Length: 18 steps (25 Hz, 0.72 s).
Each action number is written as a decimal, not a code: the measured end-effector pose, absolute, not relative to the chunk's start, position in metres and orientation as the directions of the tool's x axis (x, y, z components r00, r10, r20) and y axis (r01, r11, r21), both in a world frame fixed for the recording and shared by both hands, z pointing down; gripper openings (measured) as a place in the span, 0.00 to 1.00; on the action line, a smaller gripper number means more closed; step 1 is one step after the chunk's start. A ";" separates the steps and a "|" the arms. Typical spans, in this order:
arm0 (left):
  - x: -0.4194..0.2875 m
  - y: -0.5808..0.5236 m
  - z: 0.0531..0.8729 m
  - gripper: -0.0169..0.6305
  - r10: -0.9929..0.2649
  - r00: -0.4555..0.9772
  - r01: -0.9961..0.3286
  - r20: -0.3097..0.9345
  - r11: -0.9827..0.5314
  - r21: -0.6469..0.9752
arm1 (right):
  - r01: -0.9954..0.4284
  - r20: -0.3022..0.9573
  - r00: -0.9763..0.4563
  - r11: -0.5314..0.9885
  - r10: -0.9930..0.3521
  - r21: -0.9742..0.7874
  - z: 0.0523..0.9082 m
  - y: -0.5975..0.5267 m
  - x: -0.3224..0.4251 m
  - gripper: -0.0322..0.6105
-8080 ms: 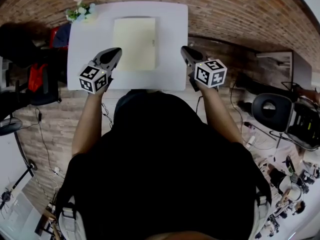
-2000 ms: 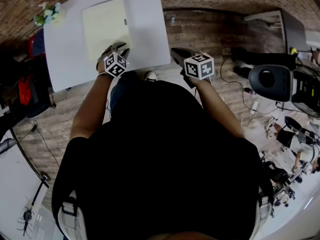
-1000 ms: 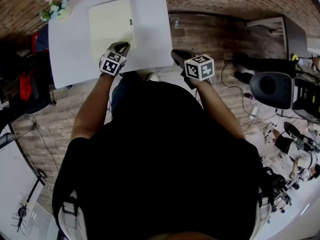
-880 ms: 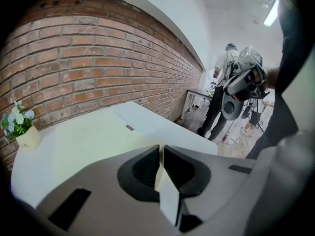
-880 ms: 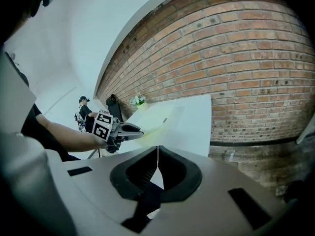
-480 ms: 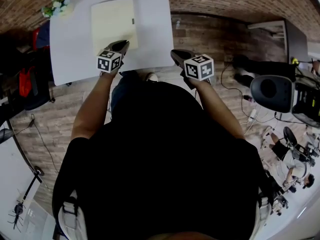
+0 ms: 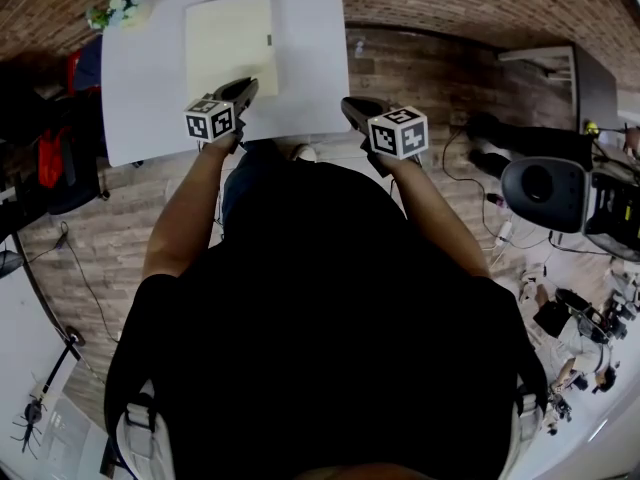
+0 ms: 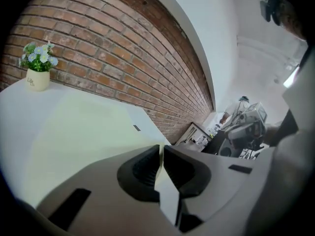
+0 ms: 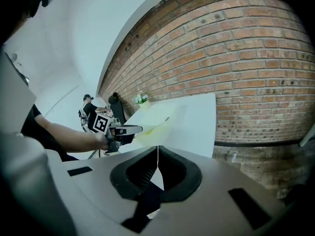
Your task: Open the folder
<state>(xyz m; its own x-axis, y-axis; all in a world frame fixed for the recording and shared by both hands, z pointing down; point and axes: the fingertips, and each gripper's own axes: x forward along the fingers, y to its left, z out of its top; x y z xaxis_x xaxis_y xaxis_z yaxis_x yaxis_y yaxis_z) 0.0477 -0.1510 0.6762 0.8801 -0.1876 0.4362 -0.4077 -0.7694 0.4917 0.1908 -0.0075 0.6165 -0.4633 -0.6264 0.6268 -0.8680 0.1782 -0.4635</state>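
Observation:
A pale yellow folder [image 7: 230, 38] lies closed and flat on the white table [image 7: 310, 58], with a small dark tab [image 7: 268, 40] on its right edge. My left gripper [image 7: 247, 87] hovers at the folder's near edge, shut, with nothing between its pads. In the left gripper view the folder [image 8: 74, 132] spreads out ahead of the shut left gripper [image 8: 161, 150]. My right gripper [image 7: 350, 106] hangs off the table's near right corner, shut and empty. The right gripper view shows the right gripper [image 9: 157, 154], the left gripper [image 9: 129, 129] and the folder [image 9: 155, 118].
A small pot of flowers [image 7: 118, 6] stands at the table's far left corner, also seen from the left gripper [image 8: 37, 69]. A brick wall [image 8: 123, 58] runs behind the table. An office chair [image 7: 545, 193] and cables crowd the floor at the right.
The left gripper has rolled about its own line, so its marker cube shows a different face. It stays at the folder's near edge. The right gripper has kept still.

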 end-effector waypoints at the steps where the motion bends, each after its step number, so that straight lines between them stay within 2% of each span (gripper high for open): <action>1: 0.047 -0.151 0.675 0.07 -0.191 0.883 -0.408 0.429 -0.763 0.501 | -0.867 0.626 -0.465 0.180 -0.626 -0.464 0.616 -0.008 0.190 0.09; 11: 0.042 -0.157 0.661 0.08 -0.220 0.920 -0.380 0.324 -0.699 0.605 | -0.863 0.626 -0.477 0.194 -0.617 -0.466 0.617 -0.011 0.191 0.09; 18: 0.043 -0.158 0.642 0.08 -0.230 0.929 -0.364 0.290 -0.708 0.605 | -0.854 0.619 -0.498 0.218 -0.607 -0.473 0.614 -0.014 0.186 0.09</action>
<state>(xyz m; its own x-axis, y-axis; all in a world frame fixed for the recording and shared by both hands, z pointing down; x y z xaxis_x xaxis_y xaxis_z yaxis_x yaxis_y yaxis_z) 0.0426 -0.1583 0.6420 0.9290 -0.2300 0.2898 -0.3640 -0.7081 0.6050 0.1857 -0.0139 0.6142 -0.4982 -0.6069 0.6192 -0.8536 0.2177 -0.4733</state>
